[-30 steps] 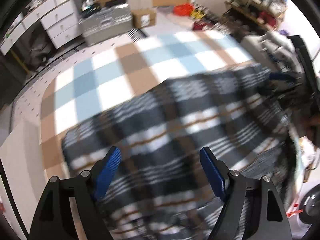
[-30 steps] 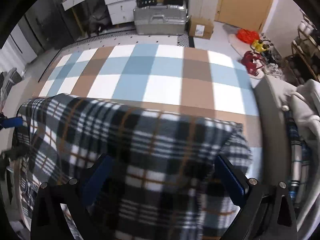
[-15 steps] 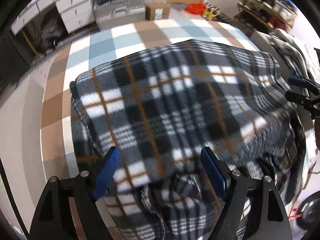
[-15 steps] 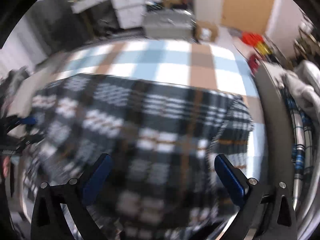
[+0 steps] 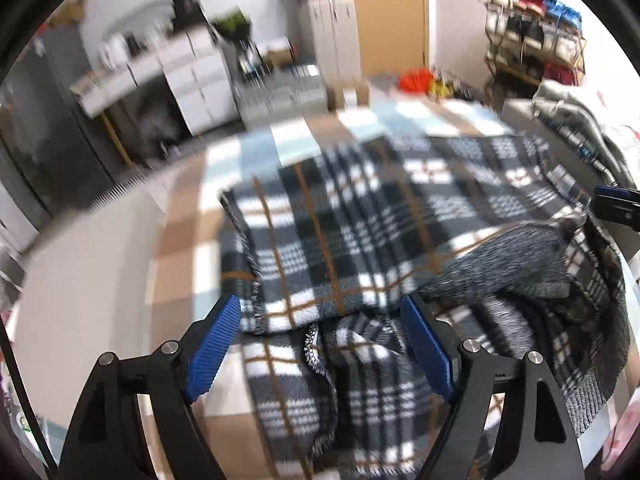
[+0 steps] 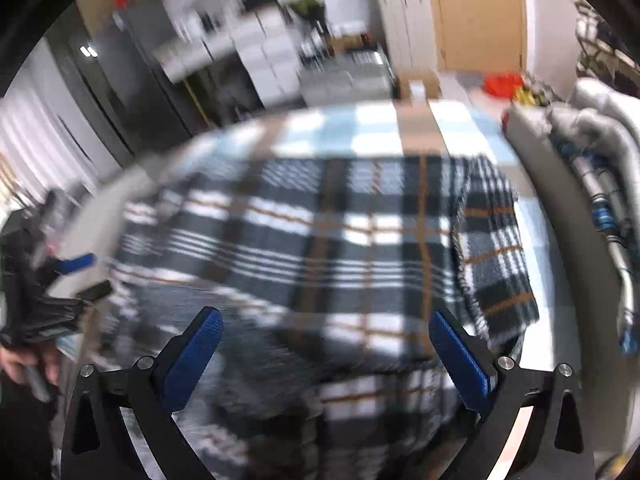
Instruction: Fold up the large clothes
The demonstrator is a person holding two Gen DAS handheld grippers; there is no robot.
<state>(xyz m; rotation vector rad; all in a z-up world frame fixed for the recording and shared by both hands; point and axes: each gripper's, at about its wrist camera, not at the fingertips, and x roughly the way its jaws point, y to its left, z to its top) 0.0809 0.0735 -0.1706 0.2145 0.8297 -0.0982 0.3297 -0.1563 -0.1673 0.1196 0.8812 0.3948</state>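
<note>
Your left gripper [image 5: 320, 344] has its blue pads [image 5: 214, 350] spread wide, nothing clamped; the plaid garment [image 5: 360, 240] lies below and between them, not pinched. Your right gripper [image 6: 326, 354] is the same: pads [image 6: 192, 354] well apart, plaid cloth blurred underneath, no grip. The garment is folded over on itself, dark check with white and tan lines, its grey inner side [image 5: 516, 260] turned up at the right in the left wrist view. It rests on a blue, tan and white checked cover [image 6: 404, 128]. A clothes pile [image 6: 600, 148] sits to the right. White drawers [image 5: 192, 76] and a wooden door [image 5: 390, 16] stand behind, blurred.
</note>
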